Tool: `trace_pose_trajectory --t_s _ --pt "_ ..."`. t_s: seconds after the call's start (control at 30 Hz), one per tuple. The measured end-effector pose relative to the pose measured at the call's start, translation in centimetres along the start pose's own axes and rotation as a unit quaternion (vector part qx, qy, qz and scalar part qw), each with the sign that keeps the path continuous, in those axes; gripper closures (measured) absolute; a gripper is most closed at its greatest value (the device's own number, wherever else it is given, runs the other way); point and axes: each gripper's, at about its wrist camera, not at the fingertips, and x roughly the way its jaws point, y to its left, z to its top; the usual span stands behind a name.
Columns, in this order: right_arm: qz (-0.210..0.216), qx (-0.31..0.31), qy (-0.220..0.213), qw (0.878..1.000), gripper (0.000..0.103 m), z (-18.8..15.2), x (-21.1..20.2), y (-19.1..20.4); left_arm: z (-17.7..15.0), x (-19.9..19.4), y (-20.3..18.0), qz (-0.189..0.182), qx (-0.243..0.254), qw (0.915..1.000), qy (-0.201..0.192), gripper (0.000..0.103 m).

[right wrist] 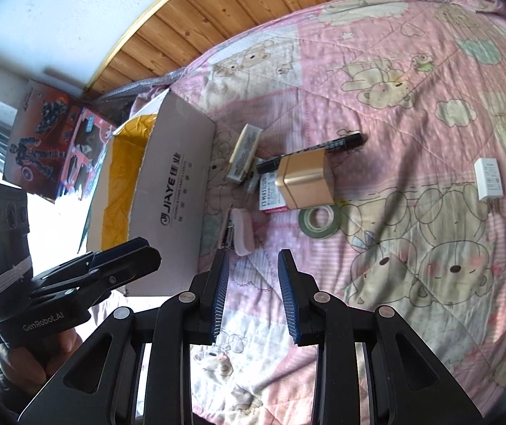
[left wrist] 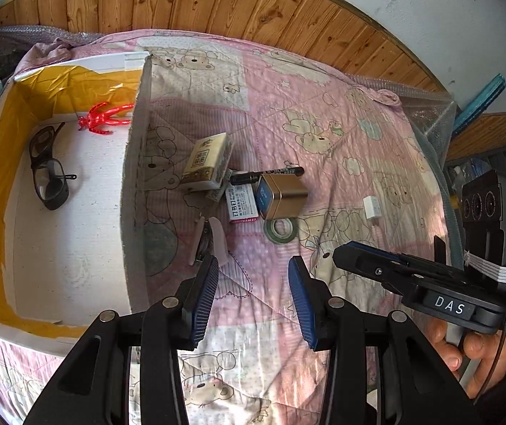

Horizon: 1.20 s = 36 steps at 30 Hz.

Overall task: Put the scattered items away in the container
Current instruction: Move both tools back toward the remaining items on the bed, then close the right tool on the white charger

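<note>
An open cardboard box point(left wrist: 136, 163) lined with yellow tape stands on the left of the bed and holds dark glasses point(left wrist: 47, 170) and a red figure point(left wrist: 104, 117). Beside it on the pink quilt lie a tissue packet point(left wrist: 208, 159), a black marker point(left wrist: 267, 173), a gold tin point(left wrist: 279, 194), a staples box point(left wrist: 240, 205), a green tape roll point(left wrist: 281, 230), a small pink object point(left wrist: 215, 237) and a white charger point(left wrist: 372, 207). My left gripper point(left wrist: 253, 301) hangs open and empty just short of the pink object. My right gripper point(right wrist: 253, 297) is also open and empty, near the pink object point(right wrist: 242, 232) and the box point(right wrist: 175, 184).
A wooden panel point(left wrist: 217, 7) runs behind the bed. Toy boxes point(right wrist: 51, 141) stand past the cardboard box. Bubble wrap point(left wrist: 426, 106) covers the bed's far right edge. Each gripper is held by a hand point(left wrist: 465, 350), and the two sit side by side.
</note>
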Motion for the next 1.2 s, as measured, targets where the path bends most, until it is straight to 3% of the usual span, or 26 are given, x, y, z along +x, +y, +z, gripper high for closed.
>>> trace_pose_trajectory --t_s 0.33,0.67,0.97,1.2 --pt "-0.047 0.063 -0.035 0.996 0.071 1.0 -2.7 -7.5 2.5 4.4 -3.5 -0.028 0.017 0.999 0.03 0.058" --pt "-0.168 0.061 -0.059 0.982 0.07 2.6 -4.5 -14.6 4.9 10.6 -7.0 -0.015 0.021 0.9978 0.061 0.049" --pt "-0.19 0.03 -0.029 0.981 0.067 4.2 -1.6 -18.4 5.9 14.8 -6.4 0.016 -0.017 0.9979 0.061 0.047" --pt "-0.195 0.013 -0.023 0.98 0.065 4.9 0.1 -19.9 6.6 15.7 -5.4 0.034 -0.044 0.9974 0.045 0.044"
